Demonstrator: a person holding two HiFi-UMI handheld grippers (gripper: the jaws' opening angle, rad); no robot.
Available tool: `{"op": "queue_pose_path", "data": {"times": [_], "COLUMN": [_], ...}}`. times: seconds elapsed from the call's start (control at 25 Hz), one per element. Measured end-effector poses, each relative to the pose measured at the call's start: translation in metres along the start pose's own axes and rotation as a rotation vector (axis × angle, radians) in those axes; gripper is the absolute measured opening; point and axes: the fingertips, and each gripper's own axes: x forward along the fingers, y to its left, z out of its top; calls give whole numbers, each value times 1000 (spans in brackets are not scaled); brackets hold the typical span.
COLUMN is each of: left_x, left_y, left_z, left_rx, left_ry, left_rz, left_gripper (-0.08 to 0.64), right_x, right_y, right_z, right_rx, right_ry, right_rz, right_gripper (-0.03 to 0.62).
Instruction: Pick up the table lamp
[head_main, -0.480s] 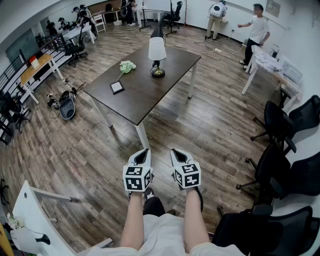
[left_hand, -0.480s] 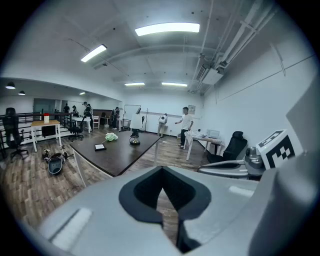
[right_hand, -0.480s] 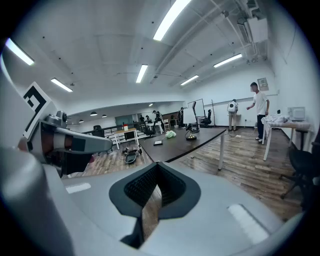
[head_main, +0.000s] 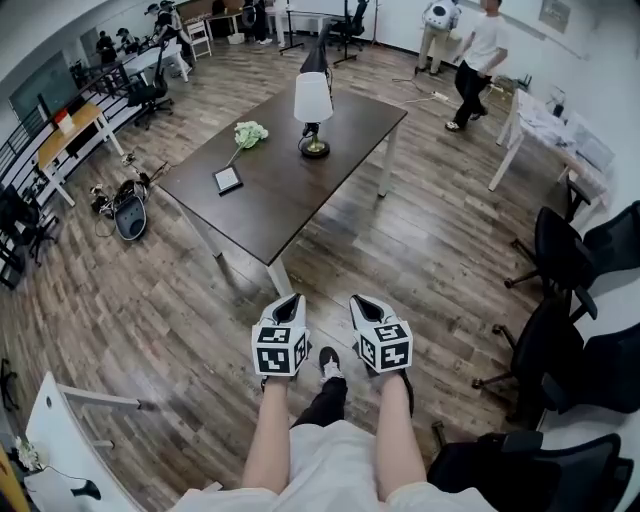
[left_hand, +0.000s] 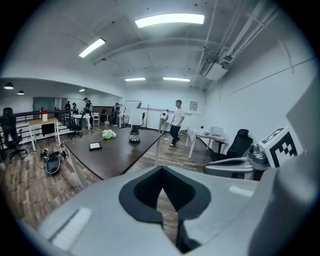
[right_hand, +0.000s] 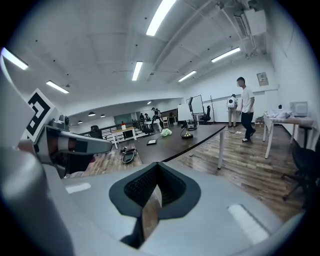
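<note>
While the lamp (head_main: 313, 112) stood upright on the far half of the table (head_main: 290, 200), I saw its long axis run straight up: a round brassy base, a thin dark stem and a white shade, narrower at the top. Near it lay a pale green bunch (head_main: 251, 132) and a small flat dark-framed tablet (head_main: 228, 179). The tabletop was smooth, dark brown and rectangular, on white legs over a wood-plank floor (head_main: 180, 300). My left gripper (head_main: 288, 300) and right gripper (head_main: 362, 303) hung well short of the table, pointing toward it, each with its jaws together on nothing.
</note>
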Motion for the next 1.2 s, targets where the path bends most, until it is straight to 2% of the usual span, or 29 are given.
{"op": "queue_pose_path", "data": {"times": [0.28,0.44,0.64,0.8,0.92,1.2], "left_x": [95,144,200,233,247,277], "left_y": [2,7,22,37,55,85], "left_z": [41,63,97,118,131,143], "left_rx": [-9,13,24,27,-15,-38], "left_ry": [11,38,48,28,-9,-32], "left_rz": [-61,-109,-143,-151,-155,-160], "left_gripper": [3,3,2,0,2,3], "right_x": [52,88,139,170,188,228], "right_y": [-65,-93,-121,-139,-145,-156], "right_z": [36,60,87,102,113,132], "right_rx": [49,89,96,91,67,70], "right_ry": [9,0,19,22,26,-4], "right_rz": [12,29,42,39,25,11], "right_gripper": [25,25,25,25,26,25]}}
